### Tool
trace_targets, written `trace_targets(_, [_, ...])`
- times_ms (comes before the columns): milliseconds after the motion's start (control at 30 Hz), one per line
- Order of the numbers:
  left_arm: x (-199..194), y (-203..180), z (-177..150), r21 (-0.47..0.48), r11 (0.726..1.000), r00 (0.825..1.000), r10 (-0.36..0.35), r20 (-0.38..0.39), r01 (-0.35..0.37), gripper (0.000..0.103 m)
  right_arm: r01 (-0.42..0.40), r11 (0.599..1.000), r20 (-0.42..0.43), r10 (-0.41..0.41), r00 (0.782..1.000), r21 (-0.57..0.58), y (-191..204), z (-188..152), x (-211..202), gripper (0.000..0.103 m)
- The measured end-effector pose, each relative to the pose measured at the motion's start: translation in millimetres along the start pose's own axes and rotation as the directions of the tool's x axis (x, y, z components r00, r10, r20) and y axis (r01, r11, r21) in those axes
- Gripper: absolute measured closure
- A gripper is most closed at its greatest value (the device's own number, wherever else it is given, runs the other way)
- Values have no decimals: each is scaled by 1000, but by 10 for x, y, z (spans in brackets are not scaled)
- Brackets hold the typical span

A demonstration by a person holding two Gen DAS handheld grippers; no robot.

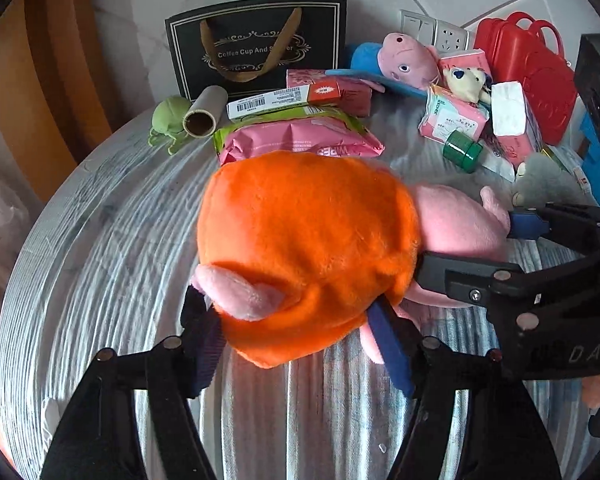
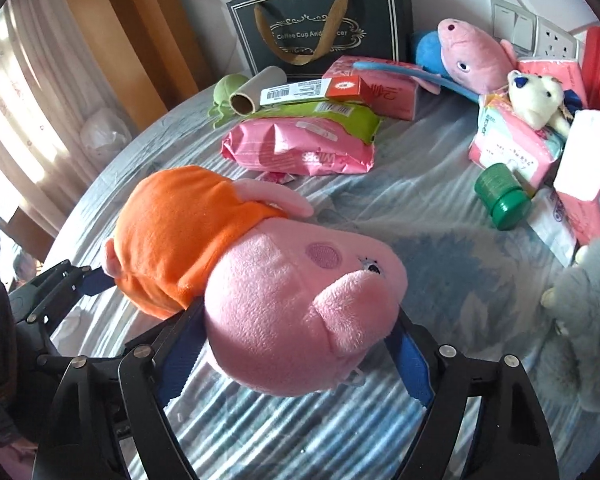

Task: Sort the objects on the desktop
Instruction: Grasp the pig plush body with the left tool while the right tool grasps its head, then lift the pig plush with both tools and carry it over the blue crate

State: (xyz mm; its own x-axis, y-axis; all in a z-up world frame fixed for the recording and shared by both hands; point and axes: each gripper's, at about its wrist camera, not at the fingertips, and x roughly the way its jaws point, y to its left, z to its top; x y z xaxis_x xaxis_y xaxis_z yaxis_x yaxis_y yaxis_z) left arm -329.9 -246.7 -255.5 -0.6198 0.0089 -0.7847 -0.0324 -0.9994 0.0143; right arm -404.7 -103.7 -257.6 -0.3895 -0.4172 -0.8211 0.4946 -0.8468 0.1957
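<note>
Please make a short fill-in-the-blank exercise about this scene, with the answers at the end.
1. Both tools hold the pig toy, which wears an ______ dress.
2. The right tool grips the toy at its ______.
3. The small jar on the table is ______.
4. The black bag has the words "______ Cup" printed on it.

Answers: orange; head; green; Coffee

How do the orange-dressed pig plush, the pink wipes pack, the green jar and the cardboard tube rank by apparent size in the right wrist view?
1. Orange-dressed pig plush, though nearness to the camera inflates it.
2. Pink wipes pack.
3. Green jar and cardboard tube look alike; unranked.
</note>
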Motion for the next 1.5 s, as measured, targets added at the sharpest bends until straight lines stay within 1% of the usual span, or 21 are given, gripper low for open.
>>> trace_targets(67, [-43, -10, -10, 5, 1000, 1000, -3, 13, 3, 47, 15, 1000, 2, -15, 1000, -13, 36, -11, -19, 27])
trace_targets(133, [-116, -26, -20, 15, 1000, 1000, -6, 30, 6, 53, 25, 999, 9, -24, 1000, -22, 46, -23, -52, 29])
trace_targets(267, [-323, -46, 6, 8, 1000, 997, -21, 73, 20, 54, 36, 999, 48, -35, 998, -18, 53, -20, -218, 31])
trace_targets(433, [-694, -109, 72, 16, 1000, 989, -25, 148, 23, 54, 63, 997, 118, -58, 991, -43, 149, 9, -596, 31])
trace_targets(533, [-992, -181, 132, 26, 999, 979, -36, 201, 31, 54, 82, 995, 168, -72, 983, -50, 198, 12, -911, 31])
trace_targets(633, [-1313, -304, 215, 43, 998, 965, -47, 258, 37, 54, 108, 993, 225, -94, 970, -51, 239, 4, -1273, 31])
trace_targets(833, [-1961, -640, 424, 86, 995, 931, -83, 354, 56, 54, 170, 985, 332, -148, 932, -38, 268, -26, -2109, 31])
trace_targets(1000, [-2451, -1100, 651, 138, 986, 894, -140, 425, 89, 54, 231, 973, 402, -205, 892, -16, 136, -75, -2847, 31])
trace_targets(1067, [-2627, -1345, 753, 160, 981, 875, -170, 454, 108, 54, 256, 967, 424, -230, 876, -3, 26, -99, -3142, 31])
trace_targets(1100, [-2720, -1501, 809, 173, 978, 863, -186, 469, 117, 54, 275, 961, 438, -249, 864, 4, -52, -114, -3331, 31])
trace_targets(1133, [-2806, -1647, 855, 169, 980, 855, -176, 489, 105, 54, 292, 956, 448, -265, 854, 10, -121, -140, -3491, 31])
trace_targets(1167, [-2913, -1842, 917, 183, 976, 840, -195, 507, 117, 54, 310, 951, 459, -283, 842, 17, -201, -171, -3667, 31])
trace_targets(1200, [-2995, -2010, 964, 195, 973, 828, -211, 519, 126, 54, 332, 943, 474, -304, 827, 27, -297, -215, -3876, 31])
trace_targets(1267, [-3182, -2394, 1066, 220, 964, 800, -249, 546, 149, 54, 364, 930, 491, -340, 802, 50, -495, -306, -4246, 31])
trace_targets(1300, [-3286, -2632, 1118, 236, 958, 783, -270, 561, 161, 54, 382, 922, 502, -359, 787, 62, -628, -367, -4478, 31])
trace_targets(1400, [-3544, -3306, 1226, 284, 940, 743, -328, 584, 191, 54, 435, 896, 534, -413, 738, 92, -1012, -566, -5089, 31])
trace_targets(1467, [-3703, -3838, 1304, 321, 922, 719, -374, 586, 217, 54, 471, 874, 548, -453, 703, 119, -1289, -740, -5480, 31])
trace_targets(1500, [-3749, -4063, 1345, 337, 913, 712, -394, 582, 230, 54, 491, 860, 552, -478, 683, 137, -1465, -839, -5689, 31])
